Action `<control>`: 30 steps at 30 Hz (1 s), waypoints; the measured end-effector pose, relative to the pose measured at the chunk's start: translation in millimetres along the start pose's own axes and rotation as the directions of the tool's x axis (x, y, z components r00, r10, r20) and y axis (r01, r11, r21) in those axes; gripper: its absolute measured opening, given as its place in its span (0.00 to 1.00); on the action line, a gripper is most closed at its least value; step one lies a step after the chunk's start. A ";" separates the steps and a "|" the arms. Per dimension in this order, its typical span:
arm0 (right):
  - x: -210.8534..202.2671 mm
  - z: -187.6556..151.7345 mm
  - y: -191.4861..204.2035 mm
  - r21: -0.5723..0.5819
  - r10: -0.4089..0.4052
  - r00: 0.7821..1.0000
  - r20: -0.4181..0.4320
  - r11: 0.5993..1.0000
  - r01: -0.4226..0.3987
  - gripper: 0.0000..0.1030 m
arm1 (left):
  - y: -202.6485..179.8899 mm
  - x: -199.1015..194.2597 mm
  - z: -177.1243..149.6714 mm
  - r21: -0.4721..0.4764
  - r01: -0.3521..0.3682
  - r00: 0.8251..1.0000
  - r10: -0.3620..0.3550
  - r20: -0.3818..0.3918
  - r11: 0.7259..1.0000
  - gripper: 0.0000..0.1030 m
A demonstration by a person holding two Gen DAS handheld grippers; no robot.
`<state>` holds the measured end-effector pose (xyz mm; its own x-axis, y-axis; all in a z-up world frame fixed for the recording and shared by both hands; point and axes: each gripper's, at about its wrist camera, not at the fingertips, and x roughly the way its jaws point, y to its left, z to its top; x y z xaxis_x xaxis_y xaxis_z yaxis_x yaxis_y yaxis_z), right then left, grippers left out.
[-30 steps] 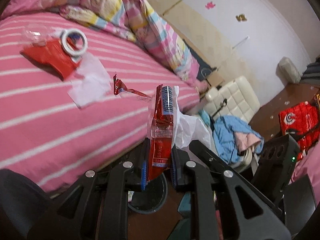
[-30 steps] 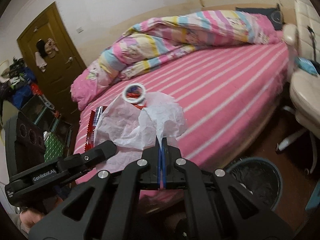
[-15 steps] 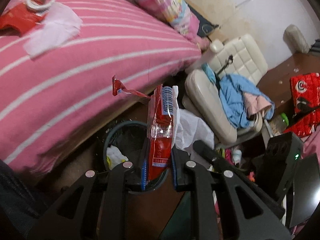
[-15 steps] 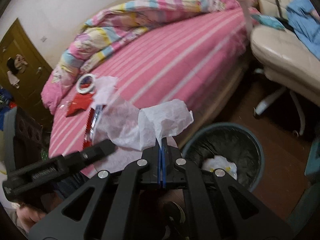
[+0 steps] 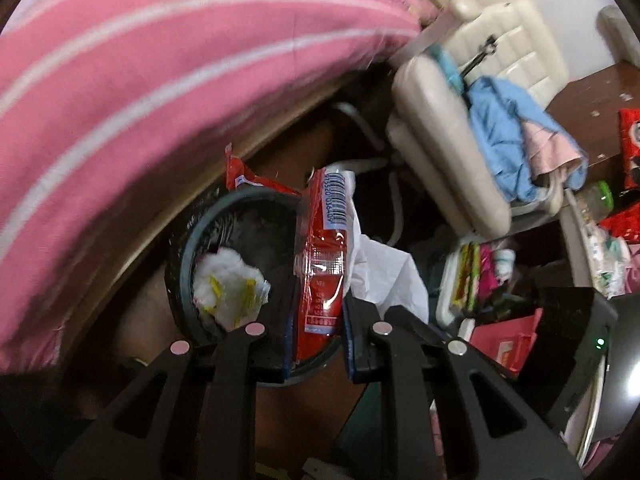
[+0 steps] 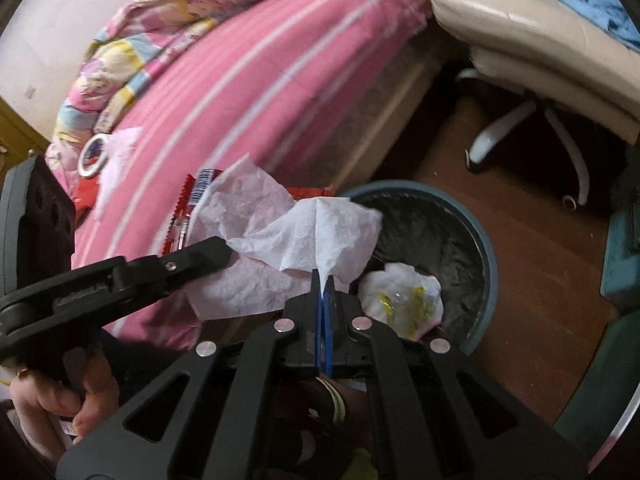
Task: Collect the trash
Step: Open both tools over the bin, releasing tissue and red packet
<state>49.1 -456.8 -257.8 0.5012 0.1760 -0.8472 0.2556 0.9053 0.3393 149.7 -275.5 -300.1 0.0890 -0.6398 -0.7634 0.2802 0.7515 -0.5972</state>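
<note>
My left gripper (image 5: 318, 336) is shut on a red snack wrapper (image 5: 324, 256) and holds it upright over the round dark trash bin (image 5: 188, 240). The bin holds a crumpled white and yellow wad (image 5: 228, 284). My right gripper (image 6: 323, 280) is shut on a white tissue (image 6: 320, 232) just above the left rim of the same bin (image 6: 490, 264). The left gripper's finger (image 6: 192, 260) and the red wrapper (image 6: 184, 216) show at left in the right wrist view. The tissue (image 5: 384, 268) also shows behind the wrapper in the left wrist view.
The pink striped bed (image 5: 160, 60) borders the bin. A tape roll (image 6: 92, 154), a red wrapper (image 6: 86, 196) and a tissue (image 6: 120, 152) lie on it. A cream office chair (image 5: 448, 128) with blue clothes (image 5: 504, 120) stands to the right. Clutter (image 5: 480, 276) covers the floor.
Both grippers have swung off the bed and down toward the trash bin, each still holding its piece. The bin is now much closer and directly under them.
</note>
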 end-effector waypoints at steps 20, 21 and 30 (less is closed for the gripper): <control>57.4 -21.0 -58.8 0.128 -0.101 0.987 -0.128 0.985 0.117 0.40 | 19.0 91.6 -8.3 -0.087 -0.041 0.970 0.019 -0.243 0.995 0.79; 58.3 -21.6 -61.4 0.141 -0.099 0.986 -0.131 0.983 0.118 0.52 | 20.3 91.3 -8.1 -0.094 -0.050 0.969 0.025 -0.247 0.994 0.83; 34.1 -26.3 -55.4 0.137 -0.138 0.985 -0.105 0.979 0.152 0.74 | 32.1 70.2 -8.7 -0.148 -0.049 0.978 0.017 -0.207 0.988 0.84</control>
<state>30.3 -490.8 -316.2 0.3714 0.0889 -0.9242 0.4393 0.8601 0.2593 156.6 -294.8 -375.0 -0.1064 -0.5793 -0.8081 0.1307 0.7976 -0.5889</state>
